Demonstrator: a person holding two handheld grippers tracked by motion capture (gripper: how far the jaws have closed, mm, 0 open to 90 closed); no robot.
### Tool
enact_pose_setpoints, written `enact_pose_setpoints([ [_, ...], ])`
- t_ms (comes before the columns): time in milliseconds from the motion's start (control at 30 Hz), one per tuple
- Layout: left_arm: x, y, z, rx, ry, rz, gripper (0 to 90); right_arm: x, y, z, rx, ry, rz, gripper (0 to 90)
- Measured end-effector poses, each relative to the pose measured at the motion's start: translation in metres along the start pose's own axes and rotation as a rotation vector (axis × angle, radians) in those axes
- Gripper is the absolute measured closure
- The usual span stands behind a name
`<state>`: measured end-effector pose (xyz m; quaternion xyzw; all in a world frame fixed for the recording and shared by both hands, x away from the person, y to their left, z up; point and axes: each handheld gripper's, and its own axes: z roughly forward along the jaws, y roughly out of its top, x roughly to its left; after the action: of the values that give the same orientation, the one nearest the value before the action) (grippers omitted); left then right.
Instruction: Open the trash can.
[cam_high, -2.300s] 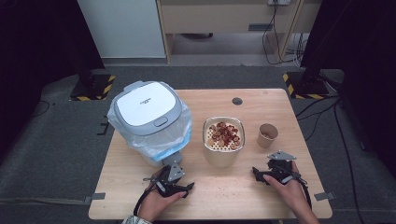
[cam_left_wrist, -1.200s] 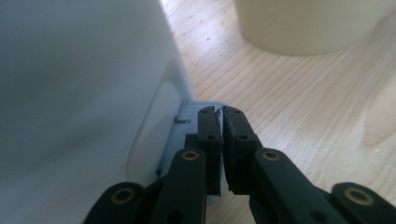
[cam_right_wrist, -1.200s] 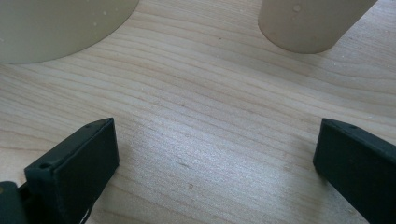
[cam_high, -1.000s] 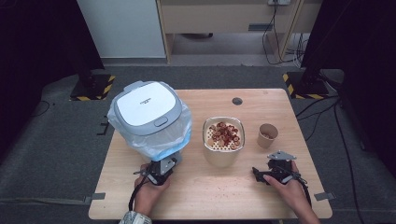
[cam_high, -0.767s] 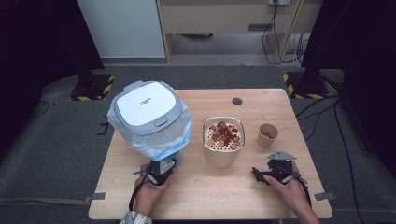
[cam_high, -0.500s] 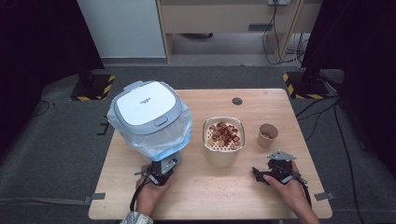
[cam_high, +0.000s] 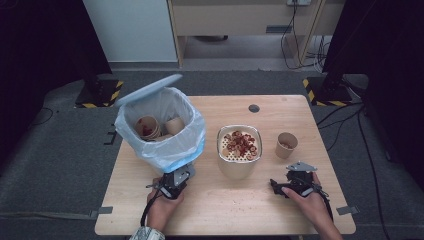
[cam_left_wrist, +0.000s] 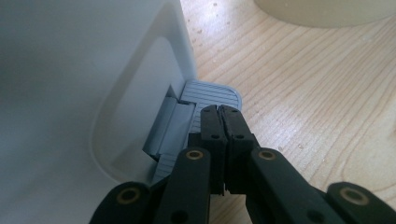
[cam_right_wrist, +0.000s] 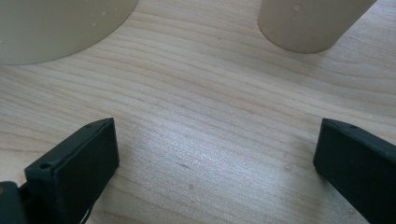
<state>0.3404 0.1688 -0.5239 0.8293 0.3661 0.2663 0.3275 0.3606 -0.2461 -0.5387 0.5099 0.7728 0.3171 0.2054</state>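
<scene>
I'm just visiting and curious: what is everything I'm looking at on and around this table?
Table: one, light wood, centre.
Bin: one, white, clear liner, table's left; lid raised; paper cups inside.
Pedal: one, grey, at bin's base.
Bowl: one, beige, red pieces inside, mid-table.
Cup: one, brown, right of bowl.
Left hand-held gripper: black, shut, on pedal.
Right hand-held gripper: black, open, near edge.

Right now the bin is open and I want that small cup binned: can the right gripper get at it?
Probably yes. The right gripper is open and empty, and the small cup stands just beyond it on bare table. The bowl sits off to the side, out of the way.
</scene>
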Motion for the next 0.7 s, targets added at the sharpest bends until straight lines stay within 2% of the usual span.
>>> enact_pose_setpoints([
  [133, 0.001, 0.0, 0.0, 0.001, -0.007, -0.011, 87.7, -0.001, 0.002, -0.001, 0.013, 0.007, -0.008, 3.4],
  [167, 0.001, -0.001, 0.0, 0.001, -0.008, -0.014, 87.7, -0.003, 0.003, -0.003, 0.007, 0.015, -0.011, 7.1],
  [300, 0.002, -0.001, 0.0, -0.001, -0.01, -0.017, 87.7, -0.003, 0.006, -0.007, -0.026, -0.001, -0.012, 6.3],
  [367, 0.001, 0.0, 0.0, 0.002, -0.007, -0.016, 87.6, -0.004, 0.009, -0.01, -0.057, -0.014, 0.0, 6.3],
  [533, 0.002, -0.001, 0.0, -0.006, -0.014, -0.027, 87.6, -0.009, 0.011, -0.012, -0.078, -0.033, 0.033, 6.8],
  [700, 0.002, 0.0, 0.0, 0.002, -0.011, -0.016, 87.6, -0.012, 0.014, -0.014, -0.096, -0.021, 0.052, 4.3],
])
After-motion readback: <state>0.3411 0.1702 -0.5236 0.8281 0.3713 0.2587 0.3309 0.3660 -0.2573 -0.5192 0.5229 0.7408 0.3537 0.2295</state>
